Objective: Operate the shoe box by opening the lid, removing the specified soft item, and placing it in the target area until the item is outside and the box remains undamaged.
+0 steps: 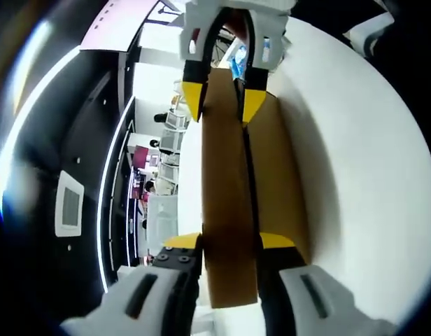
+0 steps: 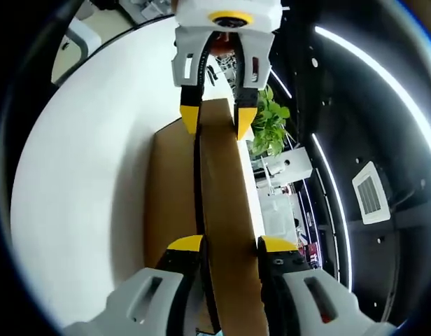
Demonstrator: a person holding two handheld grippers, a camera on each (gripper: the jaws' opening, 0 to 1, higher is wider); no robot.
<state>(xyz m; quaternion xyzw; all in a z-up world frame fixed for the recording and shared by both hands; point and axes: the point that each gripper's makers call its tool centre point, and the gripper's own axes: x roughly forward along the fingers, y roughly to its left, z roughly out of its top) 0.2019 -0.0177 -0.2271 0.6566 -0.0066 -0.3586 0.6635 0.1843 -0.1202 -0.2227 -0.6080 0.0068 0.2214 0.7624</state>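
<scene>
One brown cardboard shoe box (image 1: 271, 175) lies on one round white table (image 1: 355, 161), and I have two grippers on it, one at each end. My left gripper (image 1: 229, 241) sits at the near end of the raised brown cardboard lid (image 1: 226, 210), its two yellow-tipped black jaws partly closed, one on each face of the flat, matte panel, pressed against it. Opposite, across the length of the lid, my right gripper (image 1: 222, 105) comes in from the far end, its white body angled toward me, jaws straddling the same panel. From the right gripper view the arrangement mirrors: my right gripper (image 2: 229, 243) clasps the lid (image 2: 226, 196) edge-on, and the left gripper (image 2: 217, 119) pinches its far end. The box body (image 2: 170, 189) stays flat on the smooth table (image 2: 89, 175). One leafy green plant (image 2: 271, 126) stands beyond the table's edge.
</scene>
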